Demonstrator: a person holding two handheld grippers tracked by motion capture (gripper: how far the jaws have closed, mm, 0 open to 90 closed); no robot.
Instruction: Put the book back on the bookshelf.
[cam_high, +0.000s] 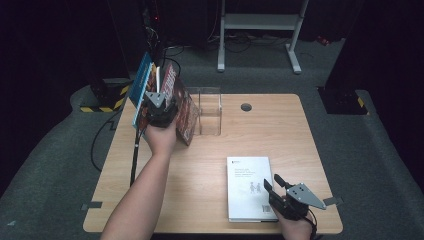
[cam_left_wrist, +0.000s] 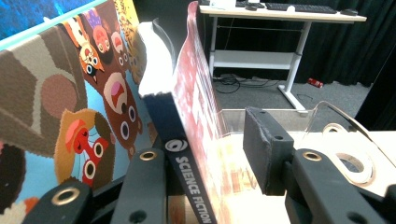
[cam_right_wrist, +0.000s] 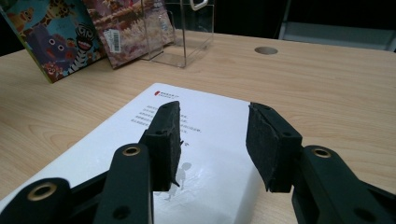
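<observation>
Two books stand leaning at the table's far left: a colourful picture book and a red science fiction book. My left gripper is at them, open, with the science fiction book's dark spine between its jaws. The right pad stands clear of the cover. A white book lies flat near the front right. My right gripper hovers open over its near corner, with nothing pinched.
A clear acrylic holder stands just right of the leaning books. A round cable hole sits in the tabletop at the back. A white desk frame stands on the floor beyond.
</observation>
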